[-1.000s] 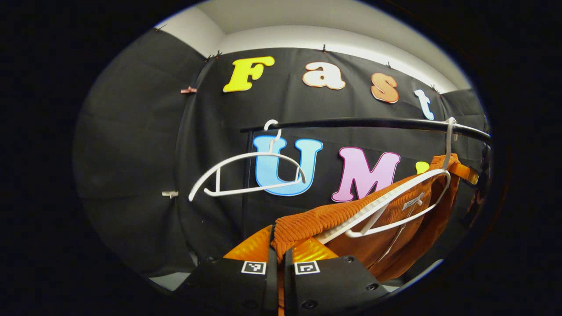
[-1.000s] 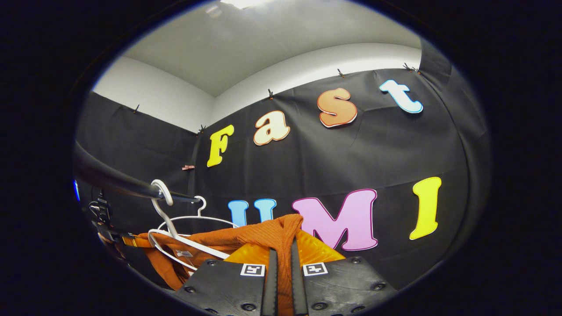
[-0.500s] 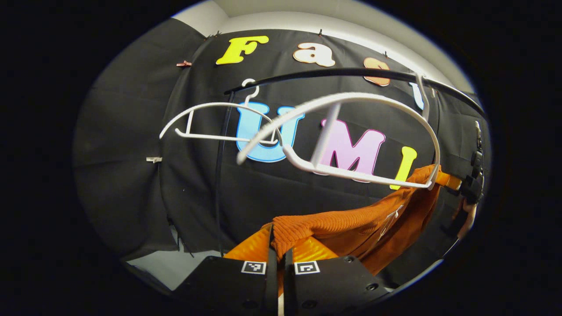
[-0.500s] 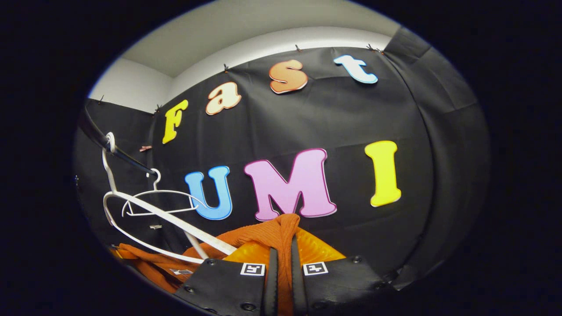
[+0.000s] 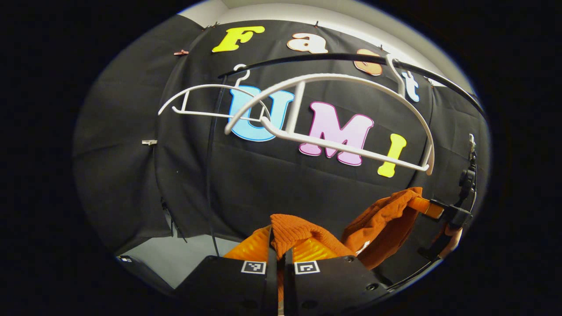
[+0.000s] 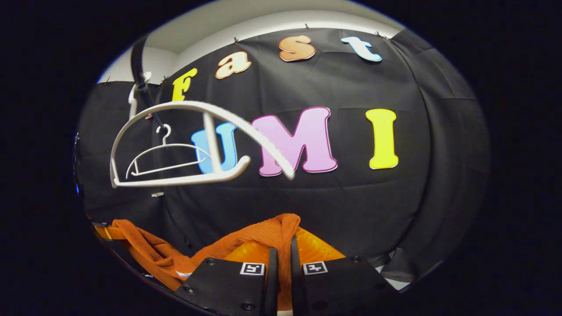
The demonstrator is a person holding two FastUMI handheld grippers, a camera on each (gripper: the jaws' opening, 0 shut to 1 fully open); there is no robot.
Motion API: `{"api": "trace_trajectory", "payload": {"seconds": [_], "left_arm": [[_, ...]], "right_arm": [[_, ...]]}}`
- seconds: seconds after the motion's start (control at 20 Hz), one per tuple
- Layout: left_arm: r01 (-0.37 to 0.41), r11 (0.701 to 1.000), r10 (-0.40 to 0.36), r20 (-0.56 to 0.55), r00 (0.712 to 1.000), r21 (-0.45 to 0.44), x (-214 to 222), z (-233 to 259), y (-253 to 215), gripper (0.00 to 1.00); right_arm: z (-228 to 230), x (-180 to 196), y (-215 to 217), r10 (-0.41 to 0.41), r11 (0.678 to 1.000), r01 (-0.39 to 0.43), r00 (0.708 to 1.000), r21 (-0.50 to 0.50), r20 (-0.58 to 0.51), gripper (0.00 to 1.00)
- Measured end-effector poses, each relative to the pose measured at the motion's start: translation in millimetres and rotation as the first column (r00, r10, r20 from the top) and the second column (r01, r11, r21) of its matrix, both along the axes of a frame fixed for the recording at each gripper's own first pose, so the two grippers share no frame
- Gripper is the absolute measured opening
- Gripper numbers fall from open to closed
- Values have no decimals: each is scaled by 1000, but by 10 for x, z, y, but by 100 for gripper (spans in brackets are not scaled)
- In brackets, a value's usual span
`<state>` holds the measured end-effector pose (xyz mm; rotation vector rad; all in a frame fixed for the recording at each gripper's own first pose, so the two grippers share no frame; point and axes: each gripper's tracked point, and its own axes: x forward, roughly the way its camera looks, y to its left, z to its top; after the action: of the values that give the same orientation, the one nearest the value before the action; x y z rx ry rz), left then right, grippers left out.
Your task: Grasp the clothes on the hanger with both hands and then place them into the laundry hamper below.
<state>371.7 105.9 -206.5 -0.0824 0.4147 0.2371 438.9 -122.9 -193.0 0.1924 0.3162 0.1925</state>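
Pinching orange garment in both jaws | below bare hanger

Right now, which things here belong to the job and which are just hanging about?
Job:
orange garment, pinched by left gripper and right gripper
near white hanger, now bare

Just there:
far white hanger
black rail

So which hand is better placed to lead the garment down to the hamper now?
Neither clearly. The left tool and the right tool are each shut on a fold of the orange garment, which hangs free below the white hanger. Lower both together. The hamper's position can't be judged.
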Motion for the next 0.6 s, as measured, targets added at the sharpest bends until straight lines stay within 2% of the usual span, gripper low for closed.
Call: {"api": "trace_trajectory", "payload": {"seconds": [0.3,0.6], "left_arm": [[51,999,-51,-50,997,-7,-70,-172,-256,10],[75,997,-77,-108,991,-20,-138,-411,-488,10]], "right_arm": [[-137,-472,602,159,985,-152,984,87,-85,17],[-421,-959,1095,289,956,-270,937,115,-195,17]]}}
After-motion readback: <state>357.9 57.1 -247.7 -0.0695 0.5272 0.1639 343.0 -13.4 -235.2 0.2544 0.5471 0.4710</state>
